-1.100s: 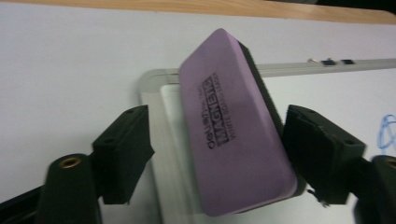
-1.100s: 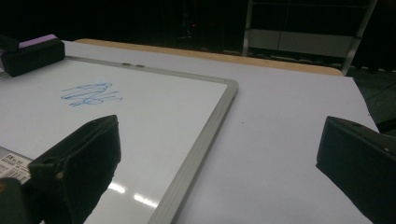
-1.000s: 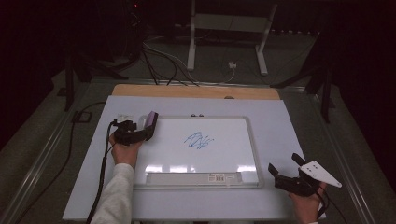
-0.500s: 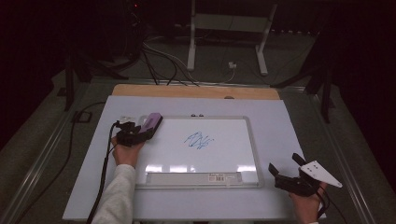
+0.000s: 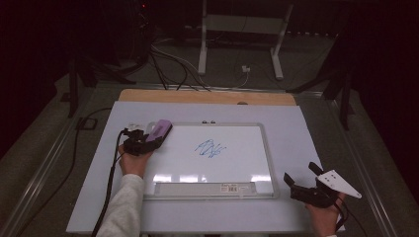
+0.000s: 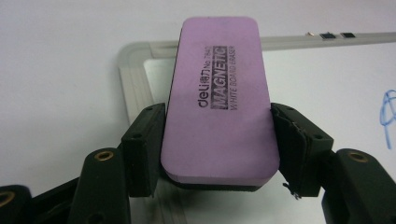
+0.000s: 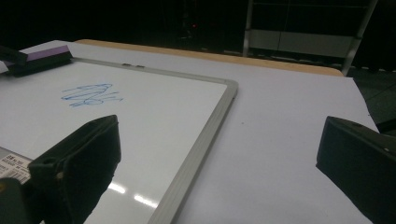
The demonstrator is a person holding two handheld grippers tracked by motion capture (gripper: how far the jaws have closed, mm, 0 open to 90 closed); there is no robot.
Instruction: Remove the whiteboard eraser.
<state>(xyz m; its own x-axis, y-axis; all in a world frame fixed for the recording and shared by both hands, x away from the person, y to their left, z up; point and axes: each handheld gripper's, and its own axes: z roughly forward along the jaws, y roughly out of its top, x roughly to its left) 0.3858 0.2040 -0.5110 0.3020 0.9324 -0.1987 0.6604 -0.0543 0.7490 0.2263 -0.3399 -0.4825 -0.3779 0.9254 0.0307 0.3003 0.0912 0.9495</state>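
Over the top-left corner of the whiteboard, the left gripper clamps the purple eraser flat by its long sides, ready to wipe the blue scribble, while the right gripper rests spread and empty on the table

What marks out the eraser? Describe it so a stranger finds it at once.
Start at the whiteboard lying flat on the table. At its far left corner the left gripper clamps the eraser. It is the one purple block there, printed "MAGNETIC".
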